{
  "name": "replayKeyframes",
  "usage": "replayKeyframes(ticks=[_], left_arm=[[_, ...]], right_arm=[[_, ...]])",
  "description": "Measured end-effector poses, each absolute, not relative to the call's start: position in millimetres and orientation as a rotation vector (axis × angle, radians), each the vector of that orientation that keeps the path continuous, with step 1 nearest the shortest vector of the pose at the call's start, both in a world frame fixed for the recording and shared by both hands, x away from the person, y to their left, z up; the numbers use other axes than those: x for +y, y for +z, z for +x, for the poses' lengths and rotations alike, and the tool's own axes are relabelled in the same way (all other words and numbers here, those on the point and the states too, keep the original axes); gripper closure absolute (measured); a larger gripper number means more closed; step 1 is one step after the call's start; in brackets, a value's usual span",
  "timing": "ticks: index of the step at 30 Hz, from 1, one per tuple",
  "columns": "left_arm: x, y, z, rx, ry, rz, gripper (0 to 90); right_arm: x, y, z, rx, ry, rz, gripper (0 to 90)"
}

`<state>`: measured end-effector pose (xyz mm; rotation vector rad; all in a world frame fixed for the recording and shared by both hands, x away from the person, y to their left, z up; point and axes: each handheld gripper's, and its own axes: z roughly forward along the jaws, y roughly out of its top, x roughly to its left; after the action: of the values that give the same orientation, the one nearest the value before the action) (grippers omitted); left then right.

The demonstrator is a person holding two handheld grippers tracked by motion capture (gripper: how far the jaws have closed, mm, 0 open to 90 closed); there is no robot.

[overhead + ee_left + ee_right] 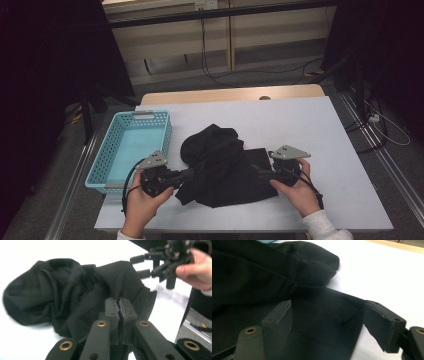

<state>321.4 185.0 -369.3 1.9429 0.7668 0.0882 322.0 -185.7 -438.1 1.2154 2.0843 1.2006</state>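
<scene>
Black crumpled cloth garment (220, 165) on my white worktop (320, 130): left gripper (119, 305) jaws clenched on it, right gripper (327, 322) jaws released.

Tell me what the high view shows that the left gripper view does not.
The high view alone shows the blue basket at the table's left, both forearms and the floor cables. The left gripper view alone shows the left gripper close up, jaws shut on a fold of the black garment. Both show the garment on the white table and the right gripper with open jaws.
</scene>
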Motion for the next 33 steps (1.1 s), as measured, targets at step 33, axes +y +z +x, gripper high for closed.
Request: replayKeyframes(ticks=[33], left_arm=[[179, -380, 327, 0.778, 0.053, 1.973, 87.0]], right_arm=[[-130, -458, 345, 2.319, 1.073, 1.113, 52.5]])
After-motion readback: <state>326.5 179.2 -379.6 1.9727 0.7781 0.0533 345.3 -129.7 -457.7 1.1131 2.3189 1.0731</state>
